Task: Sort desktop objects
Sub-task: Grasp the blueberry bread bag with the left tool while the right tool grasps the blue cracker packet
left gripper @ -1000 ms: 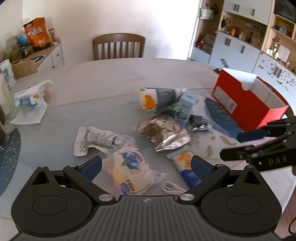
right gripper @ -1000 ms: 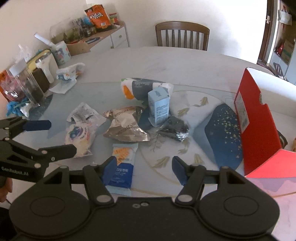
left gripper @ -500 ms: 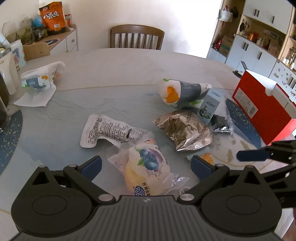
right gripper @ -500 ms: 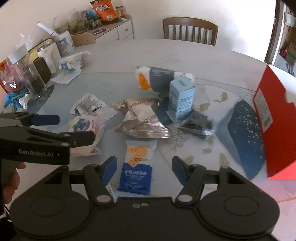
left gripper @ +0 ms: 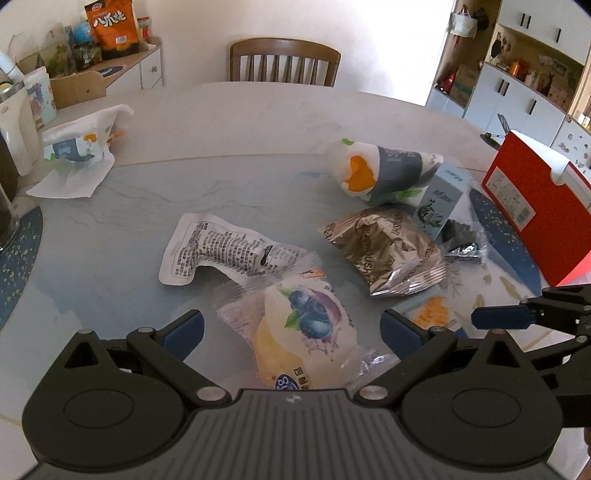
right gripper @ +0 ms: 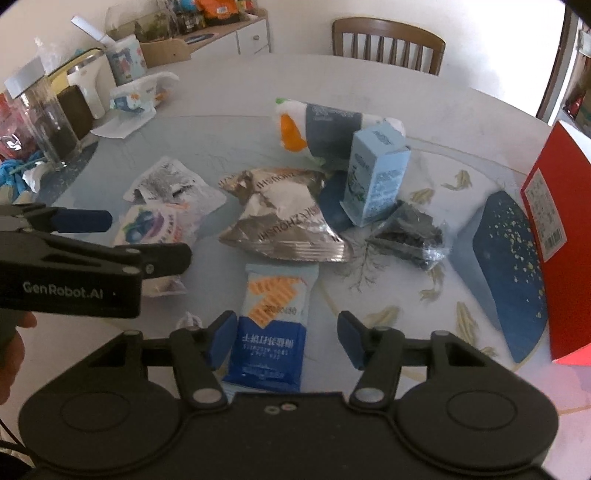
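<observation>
Sorting looks barely begun: every packet lies left of the red box (right gripper: pixel 554 221), the open left gripper (left gripper: pixel 291 328) straddling the blueberry bun (left gripper: pixel 306 332) while the right gripper (right gripper: pixel 284 336) fingers are closing, not yet touching, round the blue wafer packet (right gripper: pixel 271 328).

A pale round table (left gripper: pixel 258 107) fills the room's middle, a glass-like blue-tinted top laid over its near part; a wooden slat-back chair (left gripper: pixel 284 64) stands at its far edge against a plain white wall (left gripper: pixel 207 33); at the left a low white sideboard (left gripper: pixel 149 72) carries boxes and an orange snack bag (left gripper: pixel 110 24); at the right white cupboards with open wooden shelves (left gripper: pixel 524 74) line the wall; bright daylight floods in through an opening (left gripper: pixel 413 48) beside them.
</observation>
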`<state>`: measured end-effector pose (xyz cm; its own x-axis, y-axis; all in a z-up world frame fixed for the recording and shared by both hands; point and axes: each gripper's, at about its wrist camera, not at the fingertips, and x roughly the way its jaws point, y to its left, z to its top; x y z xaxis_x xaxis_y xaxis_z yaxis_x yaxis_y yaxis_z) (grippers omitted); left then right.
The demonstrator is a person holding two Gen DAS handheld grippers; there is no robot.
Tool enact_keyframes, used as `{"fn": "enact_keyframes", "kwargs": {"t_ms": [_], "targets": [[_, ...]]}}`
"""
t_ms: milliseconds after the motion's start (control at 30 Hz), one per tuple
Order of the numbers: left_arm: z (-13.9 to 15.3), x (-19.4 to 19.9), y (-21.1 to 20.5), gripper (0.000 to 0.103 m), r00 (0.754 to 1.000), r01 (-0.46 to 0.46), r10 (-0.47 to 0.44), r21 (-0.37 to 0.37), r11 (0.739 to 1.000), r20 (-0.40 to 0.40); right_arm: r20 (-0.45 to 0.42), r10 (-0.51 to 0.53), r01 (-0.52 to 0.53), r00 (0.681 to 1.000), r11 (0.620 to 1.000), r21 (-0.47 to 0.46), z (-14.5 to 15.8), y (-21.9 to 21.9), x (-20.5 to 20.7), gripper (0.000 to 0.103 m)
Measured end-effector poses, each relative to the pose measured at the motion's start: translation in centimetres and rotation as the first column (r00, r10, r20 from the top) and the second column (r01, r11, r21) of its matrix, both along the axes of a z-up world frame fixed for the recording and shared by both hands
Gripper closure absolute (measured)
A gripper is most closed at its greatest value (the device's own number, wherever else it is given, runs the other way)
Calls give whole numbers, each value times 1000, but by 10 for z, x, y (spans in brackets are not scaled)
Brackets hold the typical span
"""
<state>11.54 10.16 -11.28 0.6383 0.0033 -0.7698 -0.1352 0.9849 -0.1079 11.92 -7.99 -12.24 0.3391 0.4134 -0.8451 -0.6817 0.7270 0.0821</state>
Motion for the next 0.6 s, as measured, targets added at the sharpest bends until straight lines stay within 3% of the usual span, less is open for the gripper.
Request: {"fn": "enact_keyframes", "kwargs": {"t_ms": [467, 600], "targets": [[-6, 0, -6, 10, 1000, 3, -3, -3, 1000, -30, 9, 5, -5, 1000, 1000, -21, -5, 2, 7, 46], [-10, 2, -6, 27, 999, 4, -4, 0, 1000, -44, 26, 20, -19, 999, 999, -33, -7, 5, 6, 49]]}}
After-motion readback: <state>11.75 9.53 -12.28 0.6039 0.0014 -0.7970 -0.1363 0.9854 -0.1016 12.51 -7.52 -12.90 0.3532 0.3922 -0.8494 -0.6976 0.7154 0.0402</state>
